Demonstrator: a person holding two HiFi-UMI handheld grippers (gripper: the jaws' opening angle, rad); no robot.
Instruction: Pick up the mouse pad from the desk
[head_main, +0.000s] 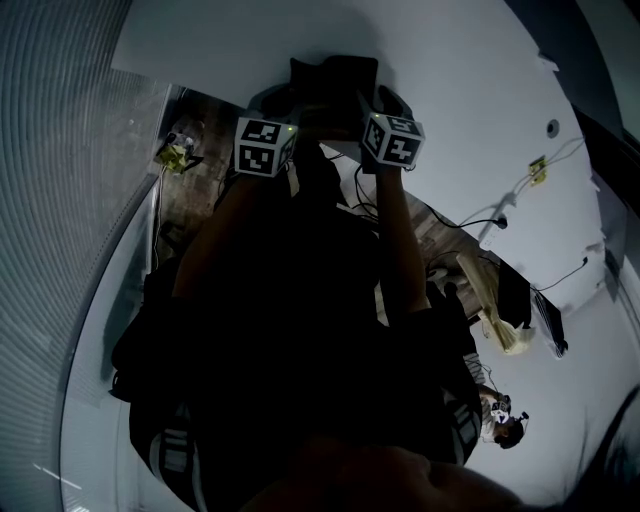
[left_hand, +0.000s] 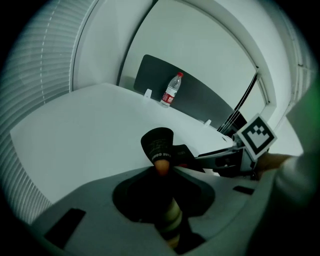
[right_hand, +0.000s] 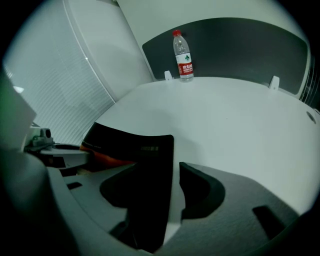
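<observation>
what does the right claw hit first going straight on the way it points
the mouse pad, already between the open jaws of the right claw; past that probably the white desk, depth unclear

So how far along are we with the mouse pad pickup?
Done: the left gripper is clamped on the mouse pad, whose edge curls up off the desk. In hand: the right gripper stands open with the pad between its jaws. Left: lift the pad fully clear; whether any part rests on the desk I can't tell.
</observation>
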